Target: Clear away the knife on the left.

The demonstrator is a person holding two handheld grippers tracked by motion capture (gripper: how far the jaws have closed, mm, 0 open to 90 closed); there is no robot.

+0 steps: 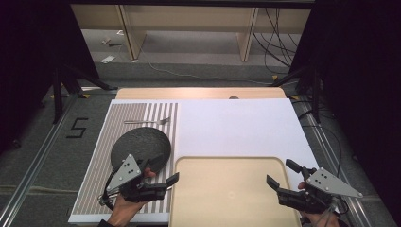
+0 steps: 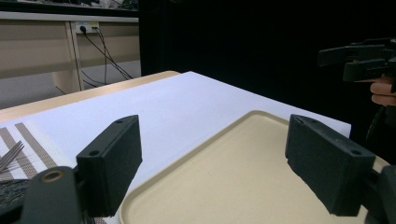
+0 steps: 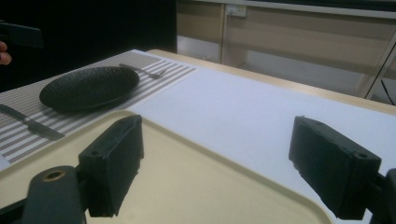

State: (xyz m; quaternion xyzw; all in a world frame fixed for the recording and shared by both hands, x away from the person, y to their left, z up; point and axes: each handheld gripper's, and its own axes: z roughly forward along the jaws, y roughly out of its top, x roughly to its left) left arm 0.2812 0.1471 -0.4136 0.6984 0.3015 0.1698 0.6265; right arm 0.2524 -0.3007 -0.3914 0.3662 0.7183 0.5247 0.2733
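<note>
White table covering (image 1: 236, 127) bears a beige tray (image 1: 227, 189); both grippers' jaws gape, grasping nothing.

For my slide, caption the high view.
Open left gripper and right gripper flank an empty tray; plate and fork sit on the placemat.

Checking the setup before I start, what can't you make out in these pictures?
- Knife: right gripper view; its handle end is cut off by the left edge.
- Fork: left gripper view; just the tines show, the rest is cut by the left edge.
- Tray: high view; its near rim is cut by the bottom edge.
</note>
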